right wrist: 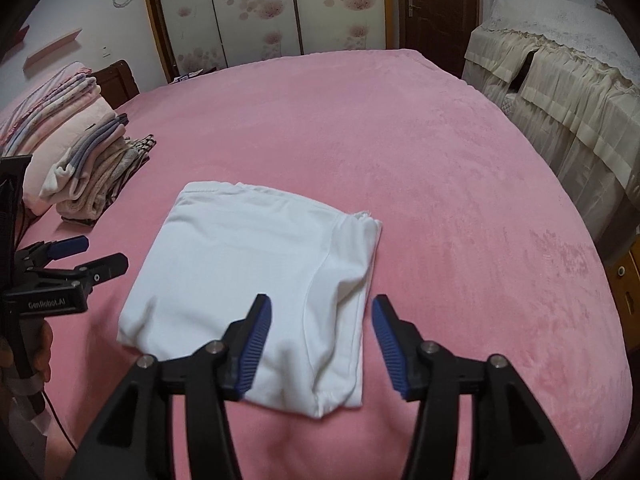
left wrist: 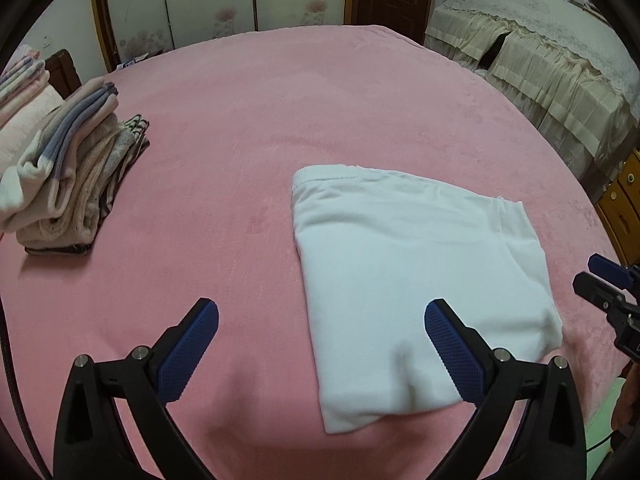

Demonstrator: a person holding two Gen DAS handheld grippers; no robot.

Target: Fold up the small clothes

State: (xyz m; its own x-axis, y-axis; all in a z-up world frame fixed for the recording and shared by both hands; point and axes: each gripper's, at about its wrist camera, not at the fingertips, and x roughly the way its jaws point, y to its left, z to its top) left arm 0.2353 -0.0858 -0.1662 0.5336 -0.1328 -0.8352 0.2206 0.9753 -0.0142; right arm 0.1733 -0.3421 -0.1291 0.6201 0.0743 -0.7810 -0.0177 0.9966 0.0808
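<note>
With both our left hand-held gripper (left wrist: 322,316) and right hand-held gripper (right wrist: 322,312) spread and empty above the folded white garment (left wrist: 408,280), a snagging pad could undo its fold.

I note the folded garment (right wrist: 256,276) is plain white. The bed cover (right wrist: 440,200) is solid pink. The clothes stack (left wrist: 68,184) at far left reads cream and pale pink with blue-grey stripes; its lowest piece is dark-and-white striped. My gripper fingers (right wrist: 252,348) are black with blue ribbed pads. The wardrobe doors (right wrist: 256,8) are white with pink floral print.
</note>
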